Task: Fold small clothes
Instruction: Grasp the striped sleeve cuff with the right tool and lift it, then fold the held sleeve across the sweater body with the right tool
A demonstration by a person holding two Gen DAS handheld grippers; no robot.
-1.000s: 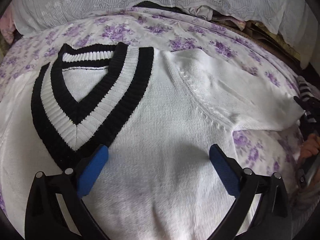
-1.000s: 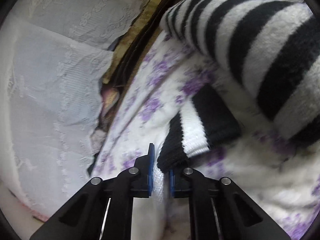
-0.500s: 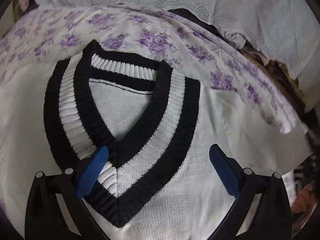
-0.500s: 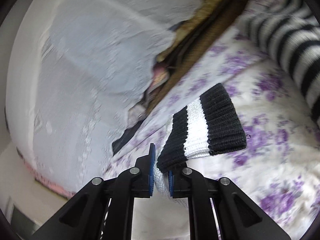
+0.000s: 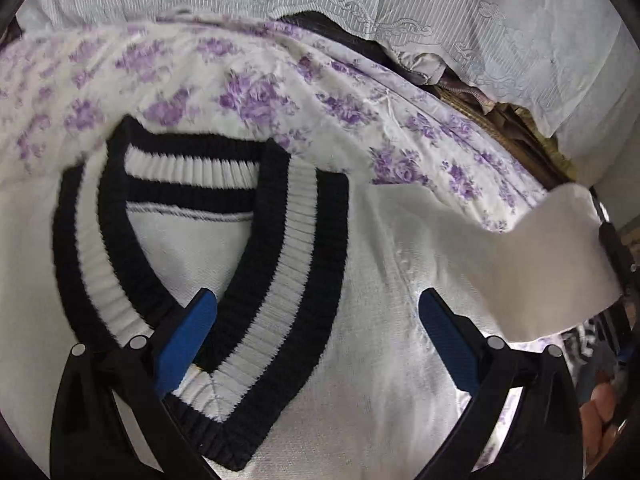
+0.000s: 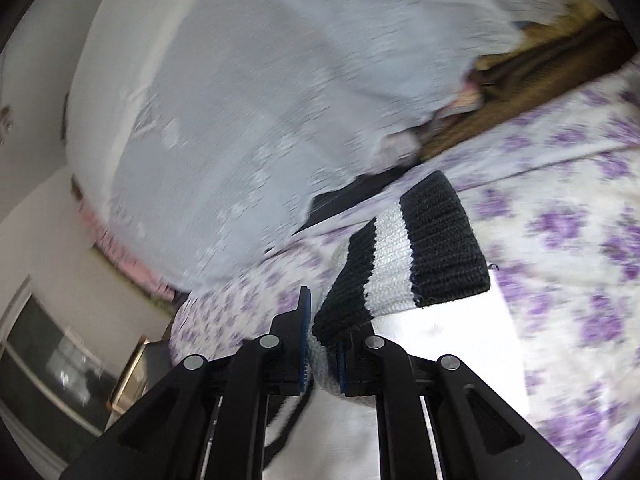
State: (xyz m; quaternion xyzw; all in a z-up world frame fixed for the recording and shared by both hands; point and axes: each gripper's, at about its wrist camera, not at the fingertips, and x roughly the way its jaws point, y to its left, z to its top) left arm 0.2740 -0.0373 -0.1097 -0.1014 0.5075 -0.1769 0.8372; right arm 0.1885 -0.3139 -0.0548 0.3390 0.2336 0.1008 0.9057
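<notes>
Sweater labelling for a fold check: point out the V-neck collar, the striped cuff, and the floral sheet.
V-neck collar [image 5: 280, 280]: left wrist view, right ribbed band.
striped cuff [image 6: 436, 240]: right wrist view, outer black band.
floral sheet [image 5: 256, 96]: left wrist view, purple flower.
</notes>
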